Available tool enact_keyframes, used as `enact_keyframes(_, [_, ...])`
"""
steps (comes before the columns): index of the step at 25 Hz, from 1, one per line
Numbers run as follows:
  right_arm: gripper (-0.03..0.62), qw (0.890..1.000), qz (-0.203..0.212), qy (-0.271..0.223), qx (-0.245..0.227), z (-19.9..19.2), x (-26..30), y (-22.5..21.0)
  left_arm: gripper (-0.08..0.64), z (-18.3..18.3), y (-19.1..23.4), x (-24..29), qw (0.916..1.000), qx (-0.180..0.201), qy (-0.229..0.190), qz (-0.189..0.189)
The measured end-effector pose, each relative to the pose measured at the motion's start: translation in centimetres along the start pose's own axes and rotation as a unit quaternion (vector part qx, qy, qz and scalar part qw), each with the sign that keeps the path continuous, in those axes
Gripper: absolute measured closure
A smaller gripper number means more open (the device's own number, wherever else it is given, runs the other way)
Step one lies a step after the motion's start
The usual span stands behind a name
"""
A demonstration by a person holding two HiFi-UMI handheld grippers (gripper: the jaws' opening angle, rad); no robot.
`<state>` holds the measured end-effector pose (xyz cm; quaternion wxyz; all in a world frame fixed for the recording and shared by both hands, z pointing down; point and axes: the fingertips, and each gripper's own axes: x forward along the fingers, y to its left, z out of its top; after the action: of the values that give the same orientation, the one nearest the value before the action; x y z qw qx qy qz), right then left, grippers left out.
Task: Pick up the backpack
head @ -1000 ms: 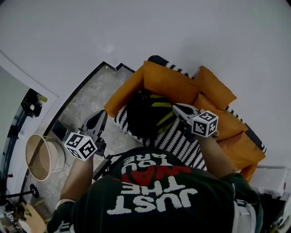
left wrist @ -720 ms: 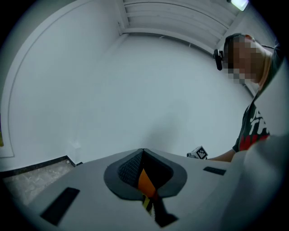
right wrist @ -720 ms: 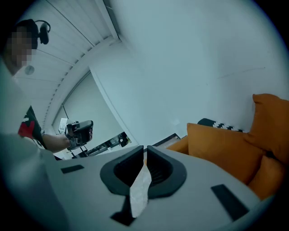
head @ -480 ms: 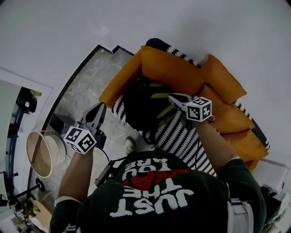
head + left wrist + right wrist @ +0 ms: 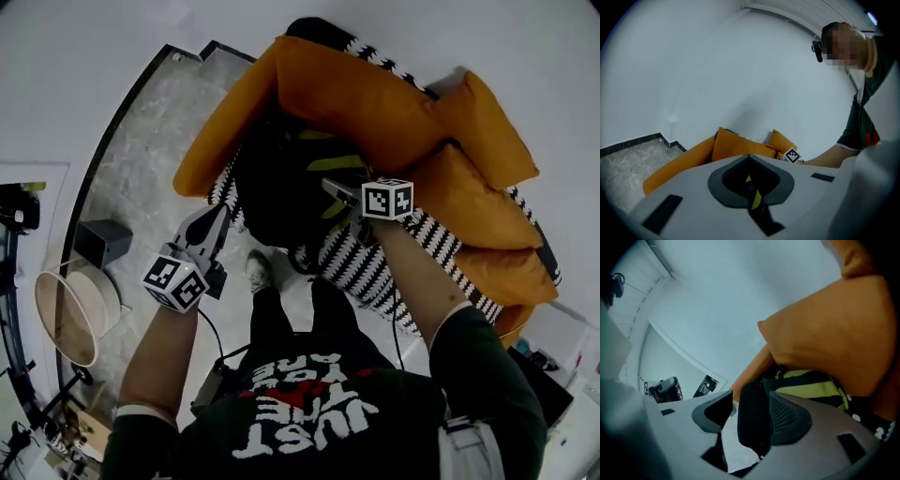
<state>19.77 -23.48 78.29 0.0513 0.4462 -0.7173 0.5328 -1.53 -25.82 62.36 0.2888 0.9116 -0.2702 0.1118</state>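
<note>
A black backpack with yellow-green stripes lies on the orange sofa, leaning against the left armrest. My right gripper hangs right over its striped top. In the right gripper view the jaws are opening, with a black part of the backpack between them and a gap on one side. My left gripper is at the sofa's front left, beside the backpack and apart from it. Its jaws are shut, and black and yellow fabric shows behind them.
A black-and-white striped throw covers the sofa seat. On the stone floor to the left stand a round basket and a dark box. A cable trails by the person's shoe. A white wall is behind the sofa.
Both grippers have come down toward the sofa as the person bent forward. The right one has moved from above the backpack onto its striped top. The left has dropped beside the seat's edge.
</note>
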Motion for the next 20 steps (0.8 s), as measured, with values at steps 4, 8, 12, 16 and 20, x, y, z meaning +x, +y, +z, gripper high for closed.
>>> enact_keyframes(4, [0.313, 0.998, 0.01, -0.007, 0.068, -2.7, 3.6, -3.3, 0.549, -3.9, 1.0, 2.3, 0.9996, -0.001, 0.023, -0.013])
enact_keyframes(8, [0.285, 0.987, 0.022, -0.059, 0.151, -3.0, 6.2, -6.0, 0.549, -6.7, 2.1, 3.5, 0.9994, -0.011, 0.029, -0.016])
enact_keyframes(12, [0.253, 0.954, 0.055, -0.157, 0.251, -1.1, 8.1, -8.1, 0.549, -8.7, 3.6, 3.5, 0.9989, -0.031, 0.032, -0.013])
enact_keyframes(16, [0.241, 0.92, 0.094, -0.241, 0.296, 0.3, 8.2, -9.6, 0.549, -9.9, 3.7, 2.9, 0.9987, -0.039, 0.028, -0.013])
enact_keyframes(20, [0.241, 0.886, 0.129, -0.315, 0.315, 2.3, 7.7, -10.4, 0.549, -10.5, 3.6, 2.6, 0.9986, -0.046, 0.023, -0.016])
